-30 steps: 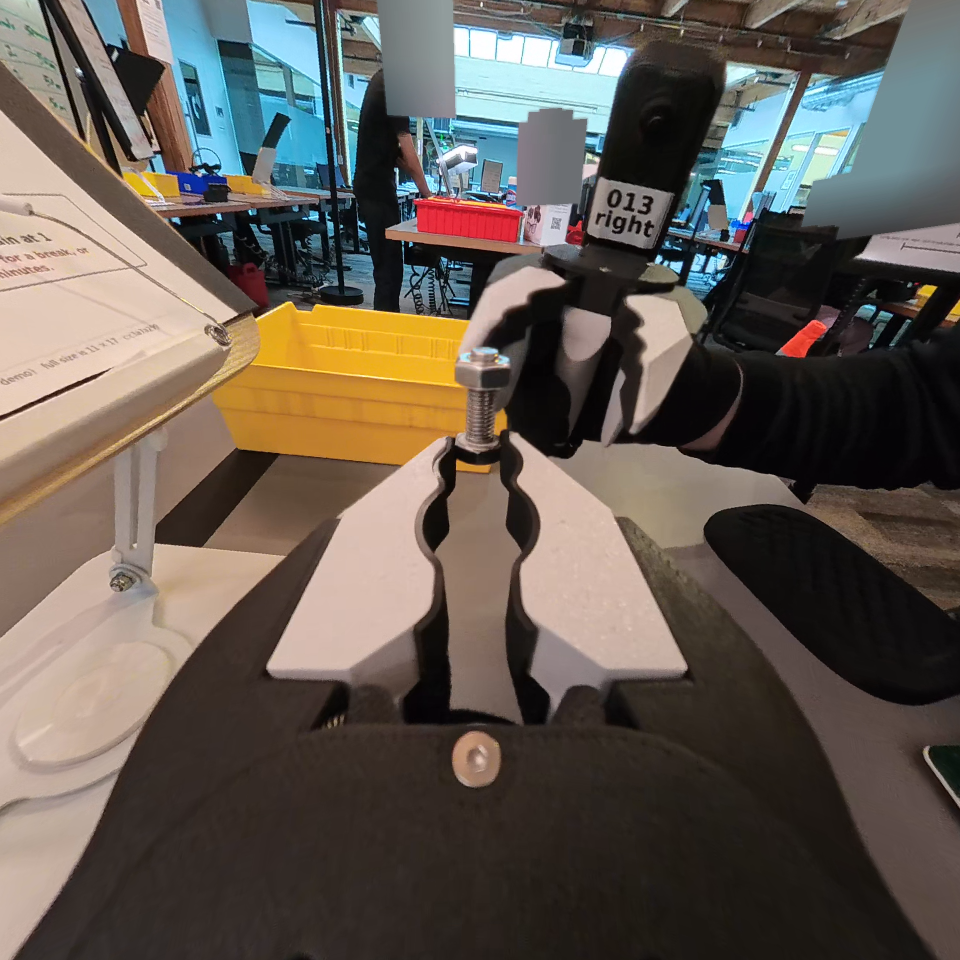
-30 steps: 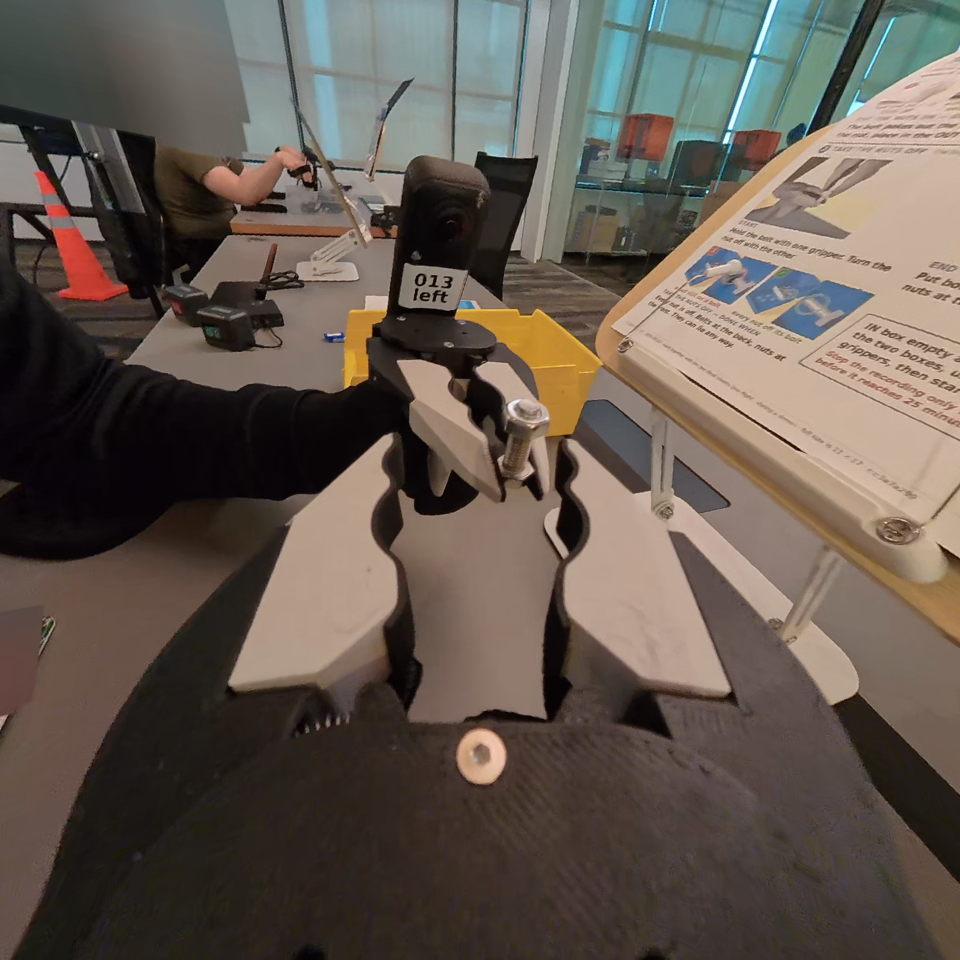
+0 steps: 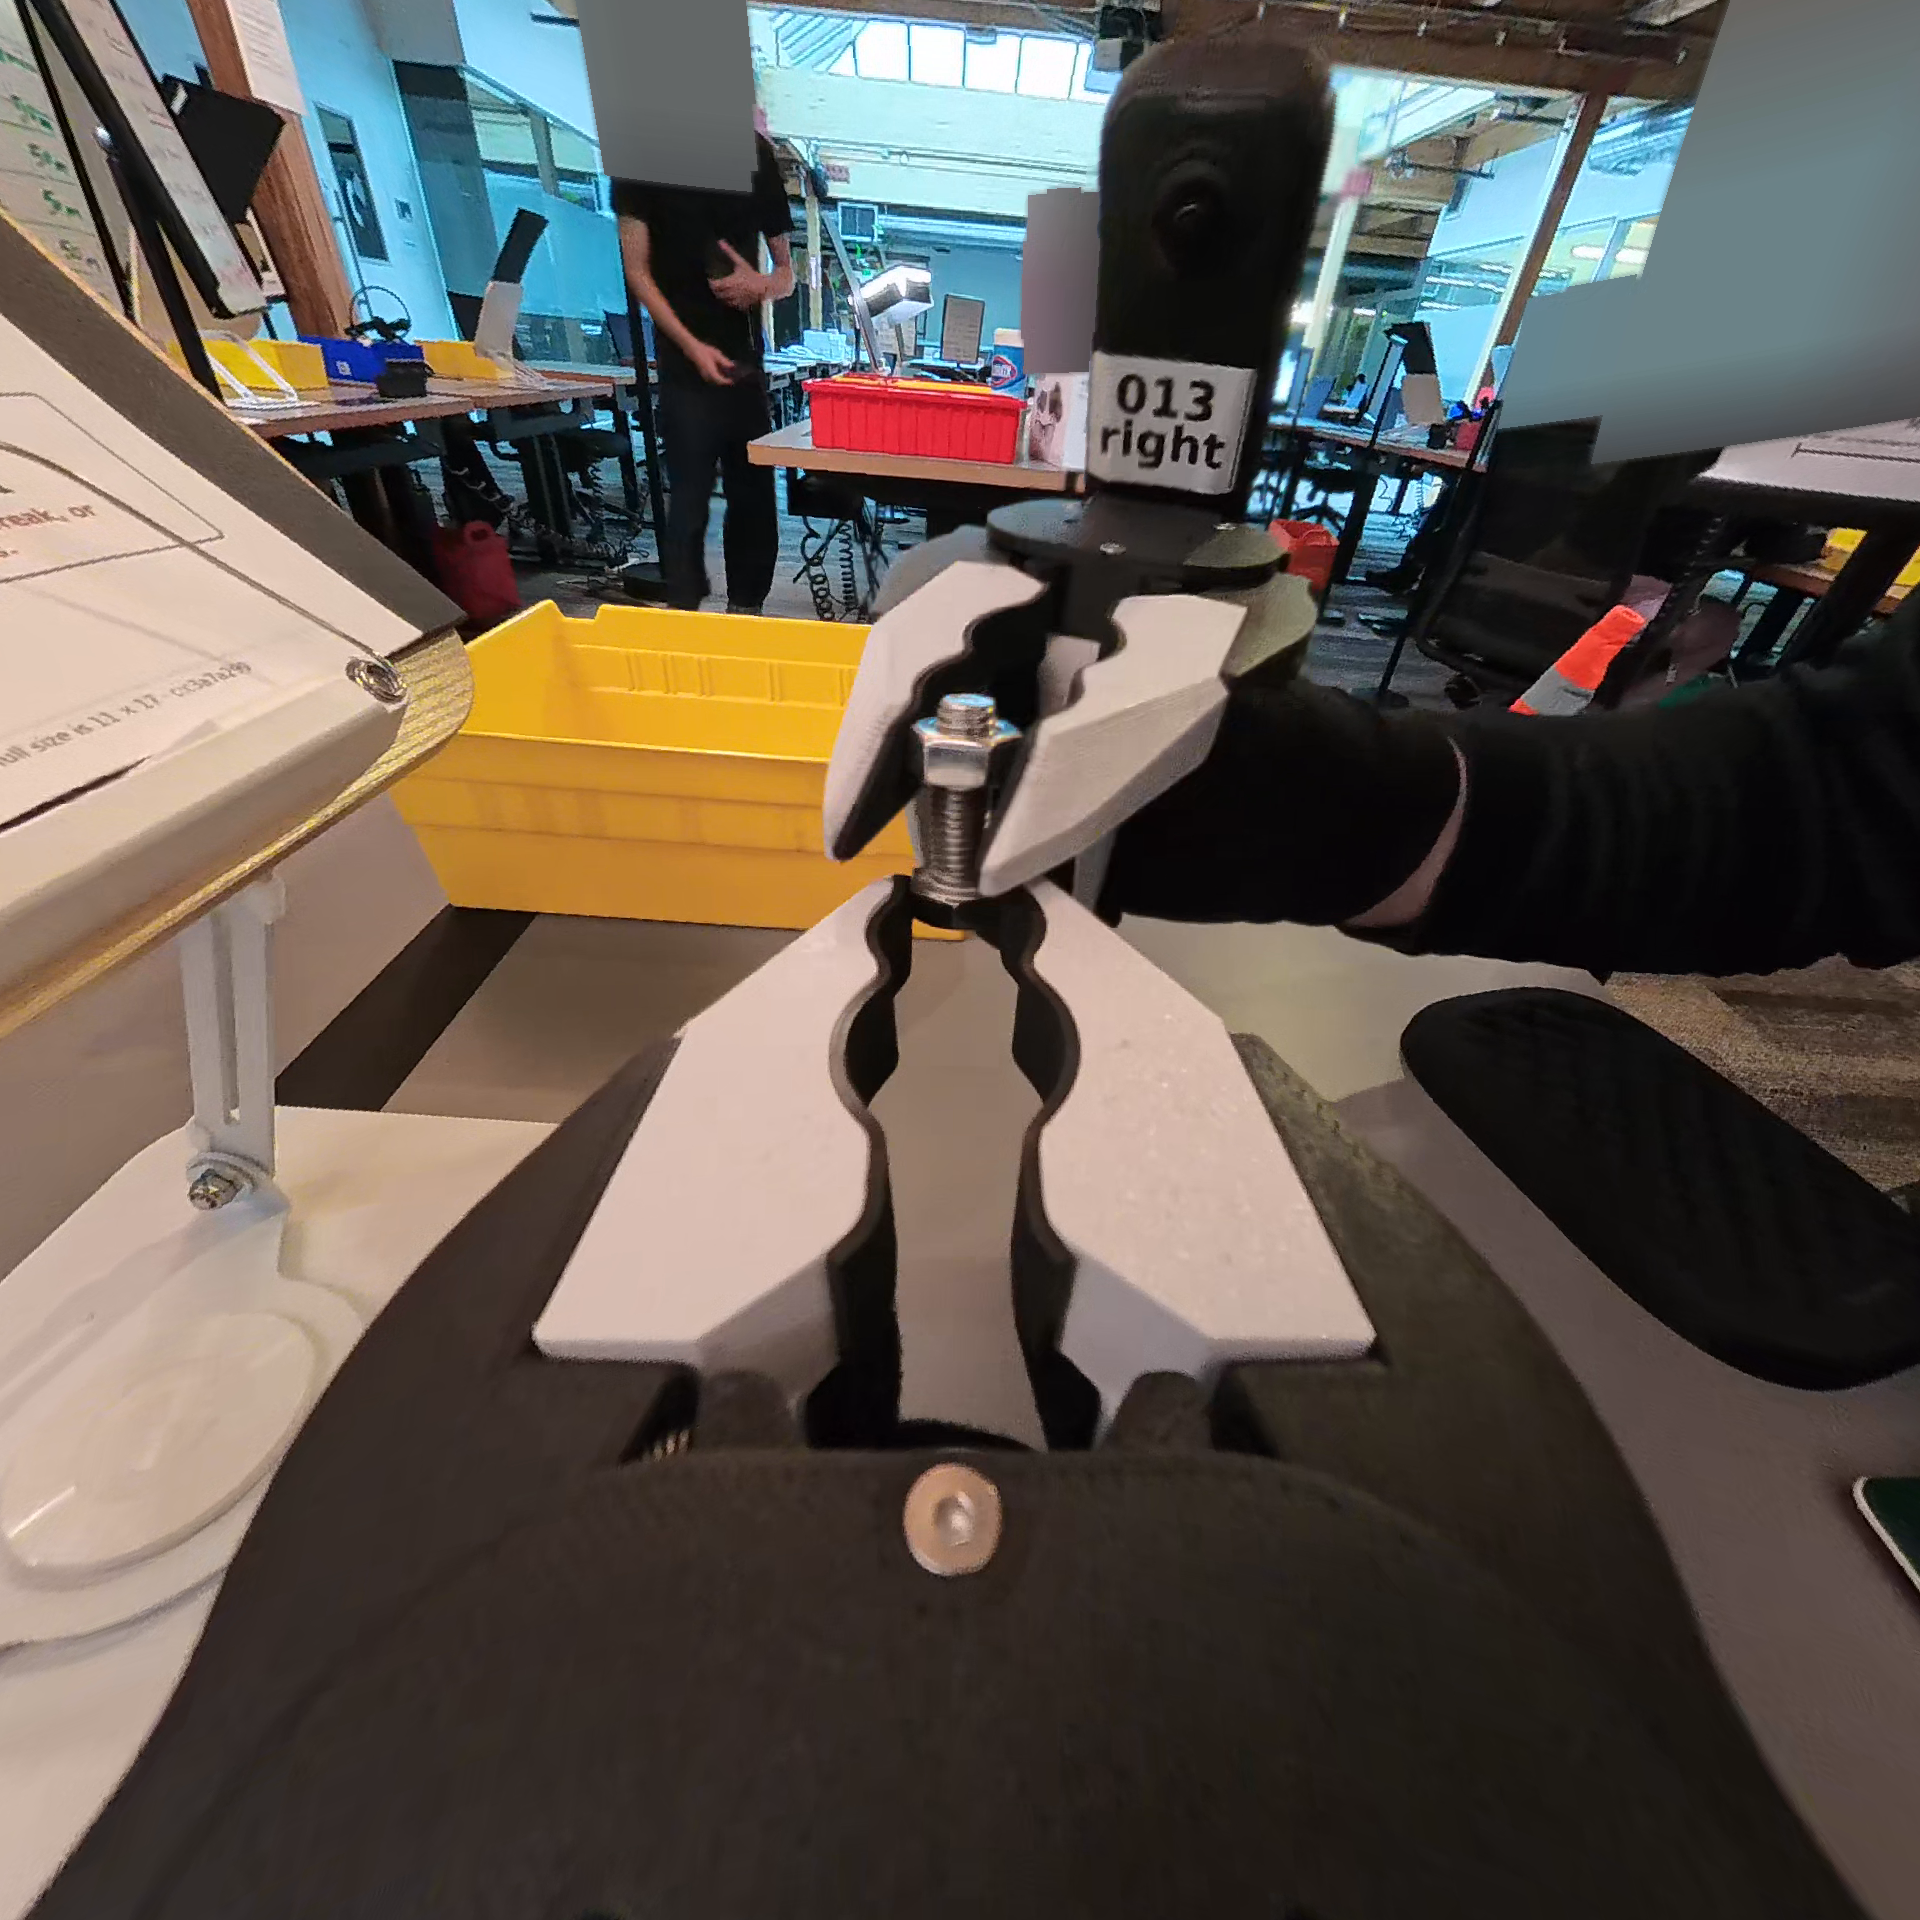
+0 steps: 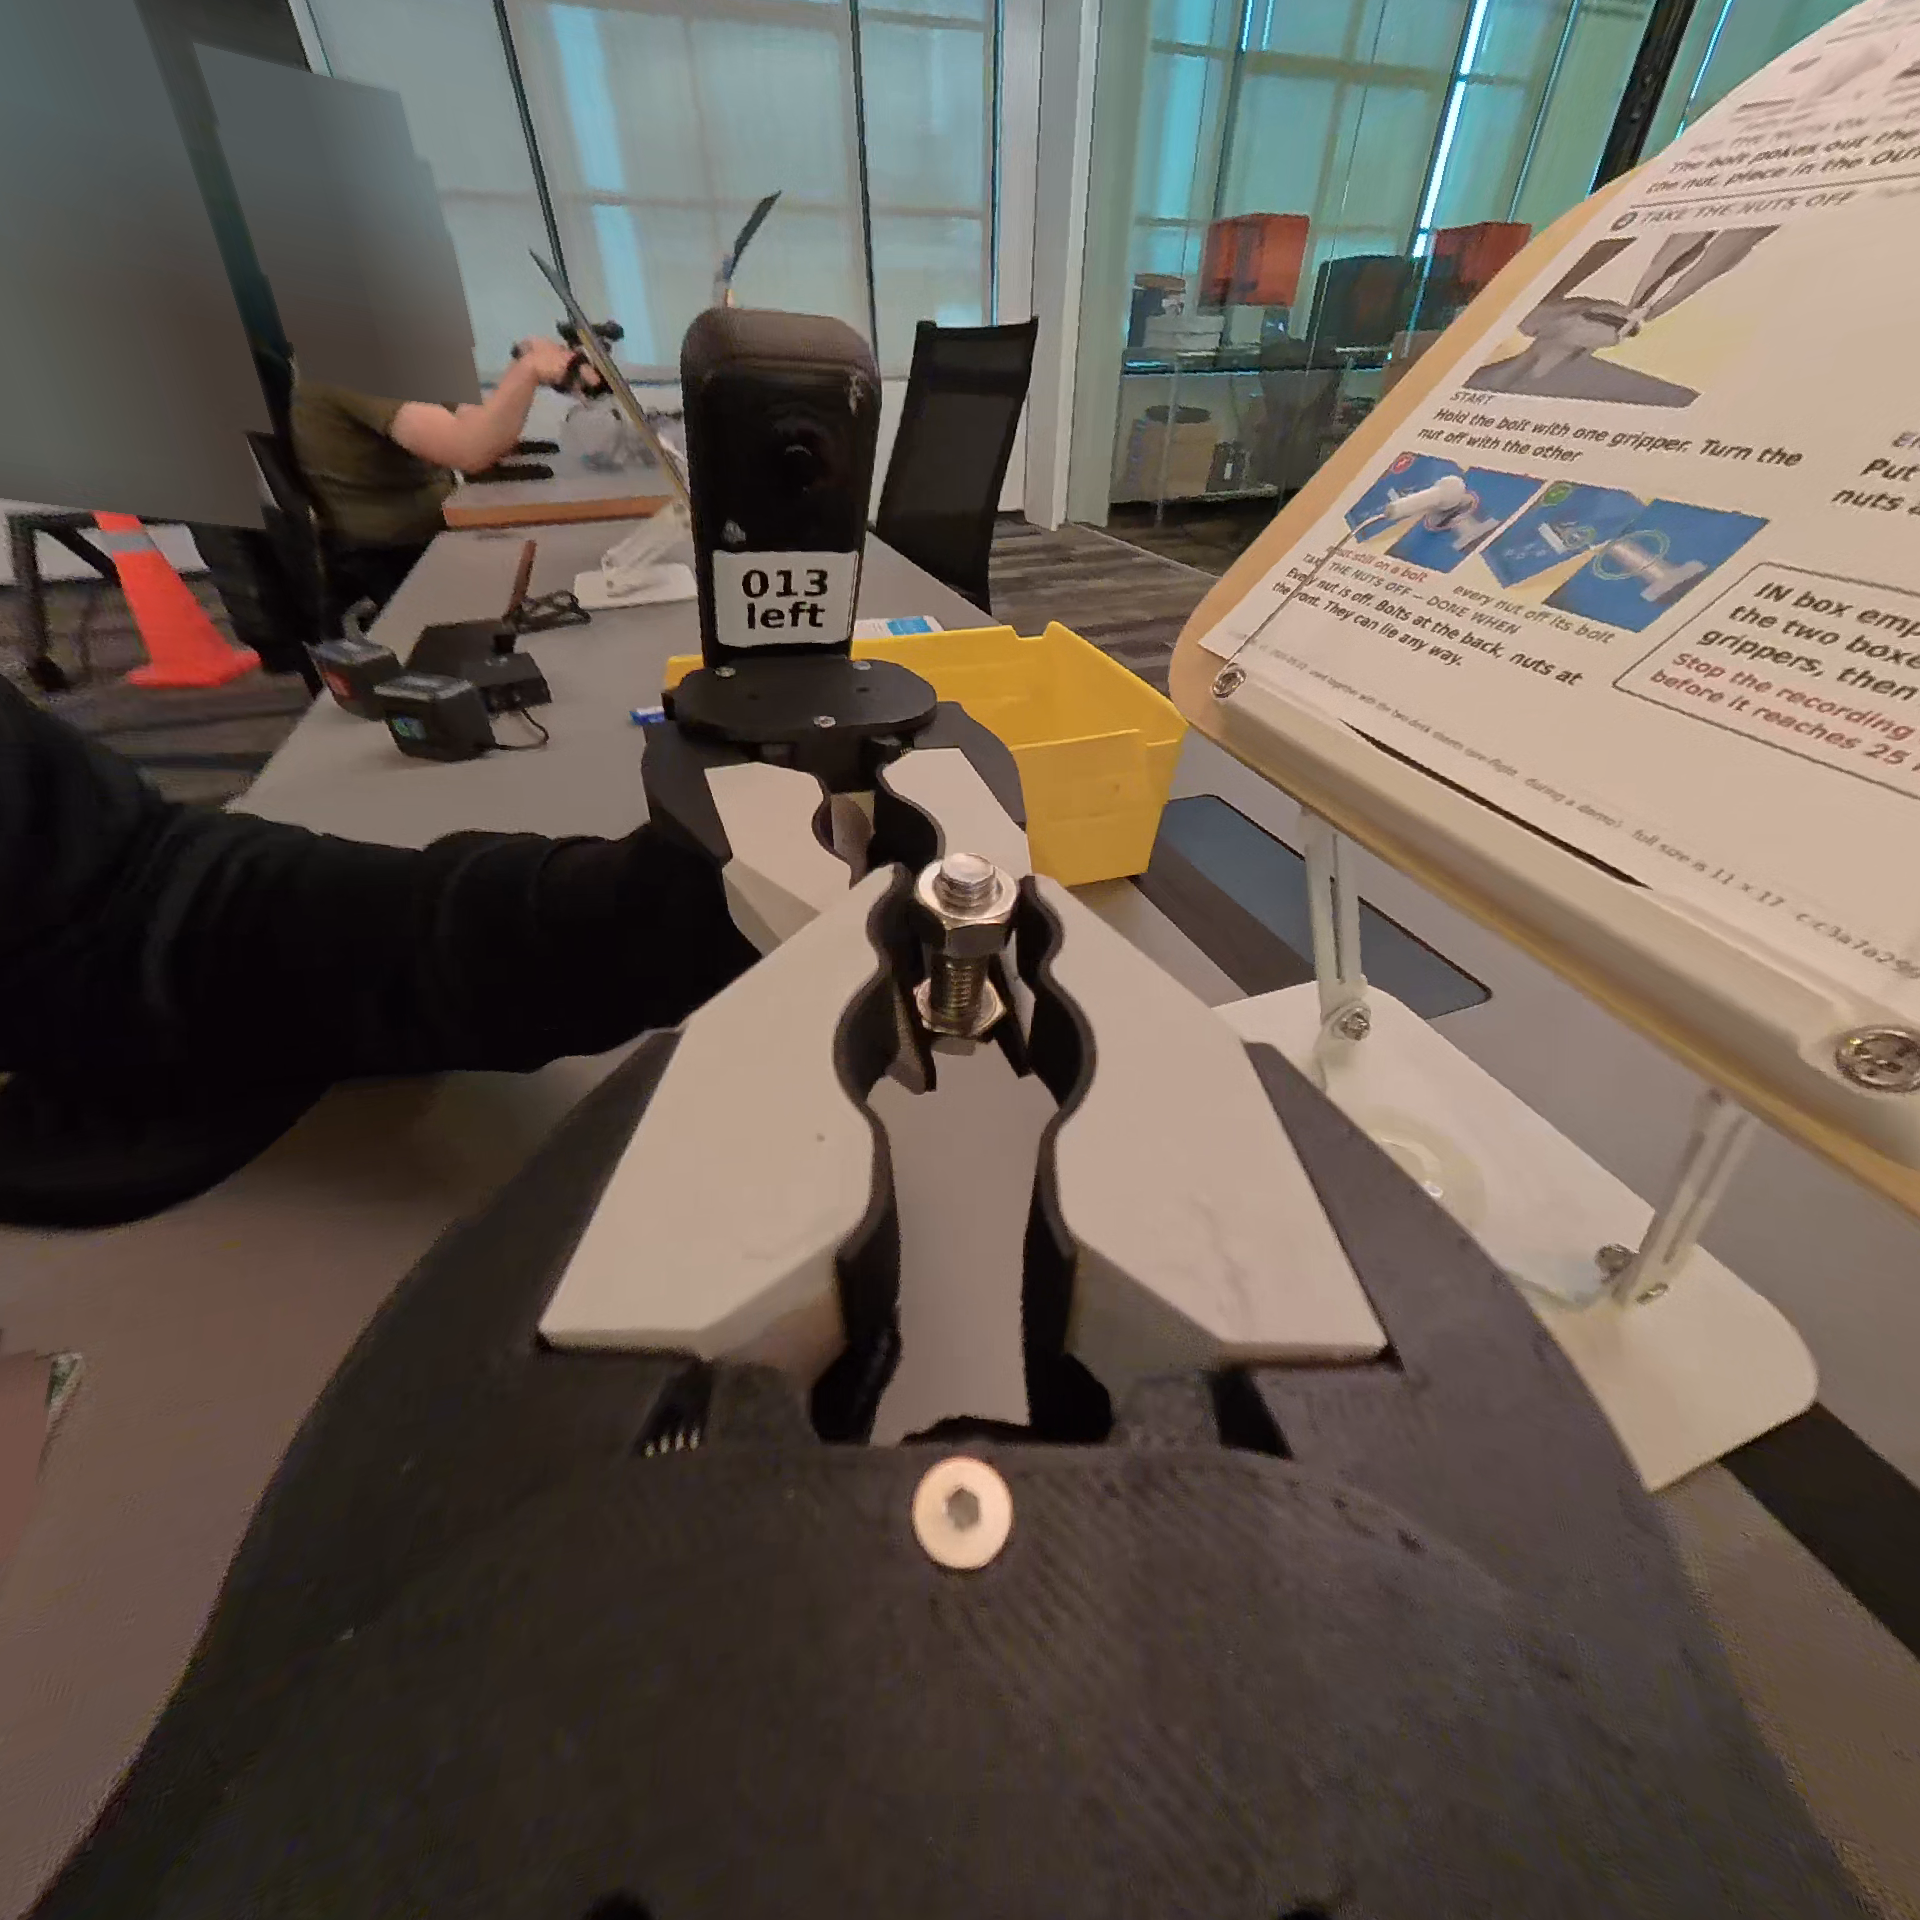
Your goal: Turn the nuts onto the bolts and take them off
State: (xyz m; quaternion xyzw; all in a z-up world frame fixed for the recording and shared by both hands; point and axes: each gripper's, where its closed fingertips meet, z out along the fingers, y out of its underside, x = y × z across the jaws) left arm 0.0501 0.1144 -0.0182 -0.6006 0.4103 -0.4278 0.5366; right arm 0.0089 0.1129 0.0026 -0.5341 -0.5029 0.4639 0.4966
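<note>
left gripper (image 3: pixel 954 906): clenched on the bolt (image 3: pixel 951 842) head, bolt upright above the desk (image 3: pixel 582 997)
right gripper (image 4: pixel 961 914): tips set around the nut (image 4: pixel 964 920); grip or just touching, cannot tell
nut: near the top of the bolt, thread end poking out above it
bin (image 3: pixel 644 769): yellow, on the desk behind the grippers
stand (image 4: pixel 1621 582): tilted instruction sheet, beside the bin

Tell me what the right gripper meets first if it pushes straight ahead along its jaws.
The nut on the bolt already sits between the right gripper's jaws; whether they pinch it is unclear. Pushing on would probably drive into the left gripper holding the bolt's head.
</note>
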